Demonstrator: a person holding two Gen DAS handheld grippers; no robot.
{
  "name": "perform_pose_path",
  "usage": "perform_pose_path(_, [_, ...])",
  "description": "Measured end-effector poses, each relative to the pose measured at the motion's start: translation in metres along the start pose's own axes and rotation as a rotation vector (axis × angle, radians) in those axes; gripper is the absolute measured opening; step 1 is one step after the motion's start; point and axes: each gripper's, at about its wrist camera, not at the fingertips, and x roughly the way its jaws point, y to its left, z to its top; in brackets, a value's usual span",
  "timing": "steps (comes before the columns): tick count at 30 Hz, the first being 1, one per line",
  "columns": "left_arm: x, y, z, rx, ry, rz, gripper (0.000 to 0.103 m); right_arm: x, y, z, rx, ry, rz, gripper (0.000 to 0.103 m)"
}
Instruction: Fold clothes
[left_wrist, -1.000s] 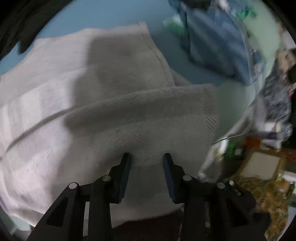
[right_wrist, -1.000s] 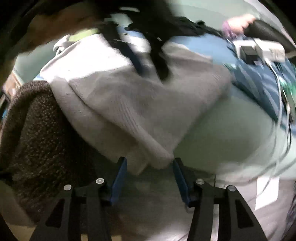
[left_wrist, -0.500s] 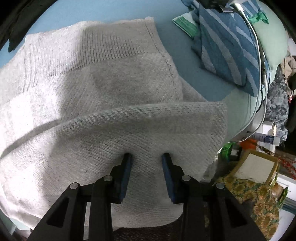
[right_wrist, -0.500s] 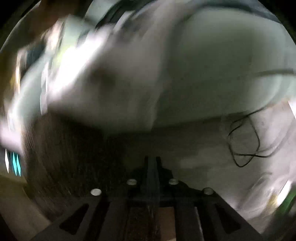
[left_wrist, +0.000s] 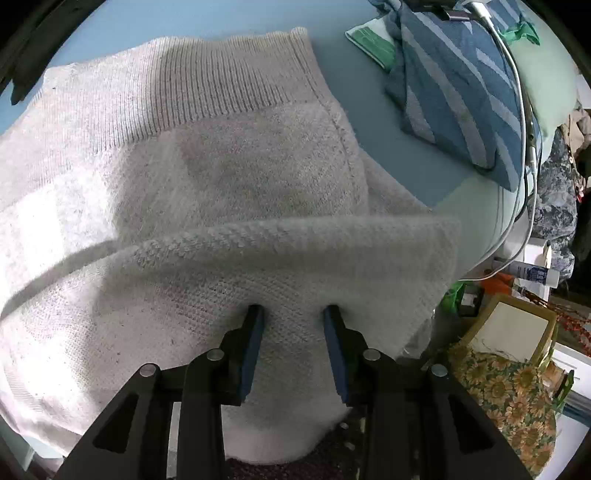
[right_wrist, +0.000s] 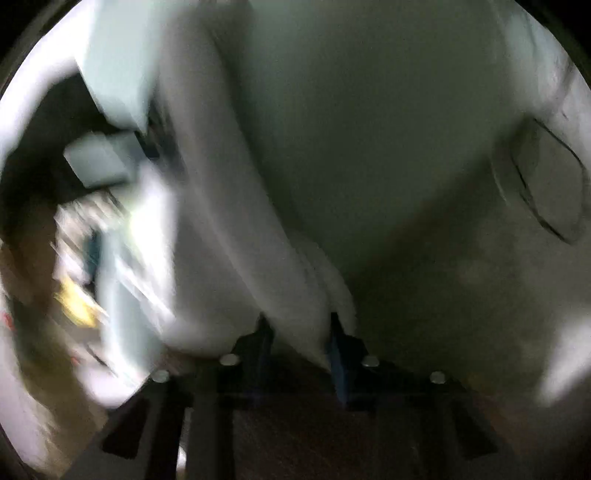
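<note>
Two hand-held grippers are in my hands. My left hand-held gripper (left_wrist: 293, 321) points steeply down, its jaws partly apart, with a raised fold of the grey knitted sweater (left_wrist: 177, 177) bulging between the blue pads (left_wrist: 253, 343); the knit fills the gap, so I take it as held. The sweater spreads over the blue bed sheet (left_wrist: 177, 18) from nine o'clock to the middle, its ribbed hem at twelve. At one o'clock lies a blue striped cloth (left_wrist: 454, 81), and a white cable (left_wrist: 517, 85) runs down at two.

My right hand-held gripper (right_wrist: 297, 332) shows in a blurred view; its jaws are closing, with a pale fold of fabric (right_wrist: 291, 288) between them.
</note>
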Motion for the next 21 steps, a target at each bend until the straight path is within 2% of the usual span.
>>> perform_pose_path(2, [0.001,0.001,-0.004,0.004,-0.009,-0.010,0.035,0.010,-0.020,-0.018,0.019,0.073,-0.074,0.015])
perform_pose_path(3, [0.001,0.001,-0.006,0.007,-0.015,-0.017,0.035,0.000,-0.026,-0.019,0.049,0.022,-0.022,0.016])
perform_pose_path(4, [0.002,0.002,-0.009,0.008,-0.018,-0.023,0.035,-0.018,-0.027,-0.017,0.070,-0.061,0.048,0.024])
perform_pose_path(6, [0.003,0.001,-0.011,0.008,-0.011,-0.020,0.035,-0.055,-0.019,-0.011,0.052,-0.225,0.131,0.041])
perform_pose_path(7, [0.004,0.000,-0.012,0.010,-0.008,-0.015,0.035,-0.069,-0.013,-0.007,0.037,-0.288,0.159,0.050])
perform_pose_path(8, [0.005,0.000,-0.013,0.011,-0.009,-0.012,0.035,-0.073,-0.005,-0.001,0.009,-0.306,0.152,0.050])
perform_pose_path(10, [0.005,-0.001,-0.019,0.010,-0.022,-0.012,0.035,-0.068,0.006,0.012,-0.010,-0.295,0.151,0.051])
perform_pose_path(12, [0.006,0.003,-0.026,-0.001,-0.043,-0.029,0.035,-0.043,0.005,0.021,0.044,-0.223,0.118,0.045])
perform_pose_path(13, [0.006,0.005,-0.031,-0.005,-0.064,-0.041,0.035,-0.024,0.002,0.020,0.070,-0.155,0.078,0.044])
perform_pose_path(15, [0.004,0.014,-0.046,-0.023,-0.137,-0.081,0.035,0.013,-0.002,0.004,0.062,-0.010,-0.057,0.028])
perform_pose_path(17, [-0.001,0.028,-0.072,-0.042,-0.272,-0.168,0.035,0.027,0.006,-0.015,-0.074,0.027,-0.359,0.028])
perform_pose_path(18, [-0.003,0.039,-0.088,-0.059,-0.336,-0.207,0.036,0.021,0.010,-0.022,-0.104,-0.003,-0.373,0.029])
perform_pose_path(20, [-0.007,0.068,-0.133,-0.122,-0.454,-0.222,0.040,-0.015,0.015,-0.029,-0.100,-0.120,-0.247,0.038])
perform_pose_path(21, [-0.011,0.083,-0.155,-0.132,-0.501,-0.225,0.042,-0.034,0.019,-0.031,-0.113,-0.184,-0.228,0.040])
